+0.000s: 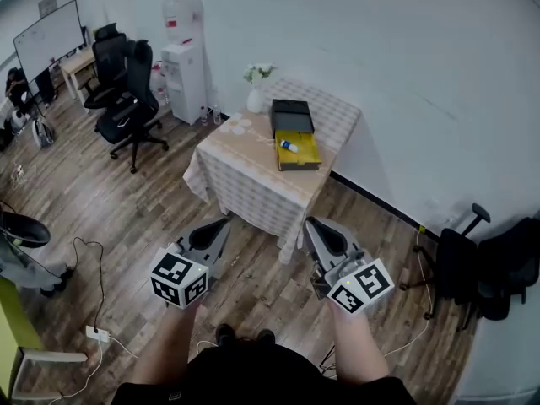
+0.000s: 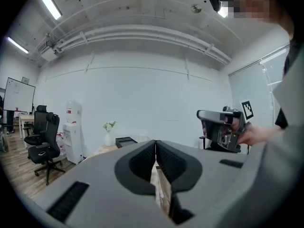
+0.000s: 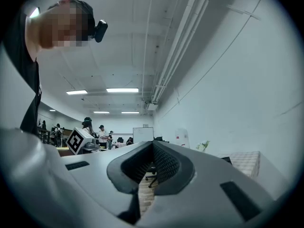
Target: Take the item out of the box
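On a small table with a checked cloth (image 1: 253, 175) lies an open box: a black lid (image 1: 291, 116) and a yellow tray (image 1: 300, 152). A small white and blue item (image 1: 288, 146) rests at the tray's rim. Both grippers hover over the wooden floor, well short of the table. My left gripper (image 1: 223, 223) points toward the table with its jaws pressed together and nothing between them (image 2: 155, 144). My right gripper (image 1: 312, 223) is likewise shut and empty (image 3: 153, 144). The left gripper view catches the black lid (image 2: 126, 140) far off and the right gripper (image 2: 223, 127) beside it.
A white vase with flowers (image 1: 256, 93) stands at the table's far corner. Black office chairs (image 1: 126, 91) and a water dispenser (image 1: 184, 66) stand at the left, and another chair (image 1: 481, 268) is at the right by the wall. Cables and a power strip (image 1: 97, 333) lie on the floor.
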Demonstrator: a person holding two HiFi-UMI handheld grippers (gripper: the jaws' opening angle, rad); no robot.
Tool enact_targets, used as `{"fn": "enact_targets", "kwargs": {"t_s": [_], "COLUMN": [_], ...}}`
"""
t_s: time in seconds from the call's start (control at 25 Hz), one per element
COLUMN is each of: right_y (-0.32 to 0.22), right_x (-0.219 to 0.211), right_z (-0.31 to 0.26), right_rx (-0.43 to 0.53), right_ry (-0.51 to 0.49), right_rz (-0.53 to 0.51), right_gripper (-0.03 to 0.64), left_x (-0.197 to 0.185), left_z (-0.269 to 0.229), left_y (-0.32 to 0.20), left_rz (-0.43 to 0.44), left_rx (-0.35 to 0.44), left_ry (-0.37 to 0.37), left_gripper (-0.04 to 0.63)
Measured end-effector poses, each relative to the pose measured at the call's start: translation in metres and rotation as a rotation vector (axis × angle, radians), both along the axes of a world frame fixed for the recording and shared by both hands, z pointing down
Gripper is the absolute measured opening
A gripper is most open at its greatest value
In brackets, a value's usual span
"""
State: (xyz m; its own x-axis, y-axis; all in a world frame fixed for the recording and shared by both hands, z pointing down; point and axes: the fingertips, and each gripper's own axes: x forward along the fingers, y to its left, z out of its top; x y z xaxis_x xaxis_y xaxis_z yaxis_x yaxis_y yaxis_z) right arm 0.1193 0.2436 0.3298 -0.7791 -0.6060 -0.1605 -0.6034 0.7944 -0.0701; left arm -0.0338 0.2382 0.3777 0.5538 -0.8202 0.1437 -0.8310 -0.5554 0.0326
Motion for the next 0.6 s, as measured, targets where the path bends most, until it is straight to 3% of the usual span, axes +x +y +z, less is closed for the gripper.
{"fn": "enact_targets", "kwargs": {"t_s": [0.6], "right_y": [0.023], "right_x": [0.051], "right_z": [-0.009], "right_rx": [0.027], "right_ry": [-0.056], "right_rz": [-0.036], "right_gripper": [0.037], "left_x": [0.039], "left_z": [-0.012], "left_y": [0.024], "left_rz": [-0.015], "left_rx": [0.034], "left_ry": [-0.024], "left_gripper": [0.015]}}
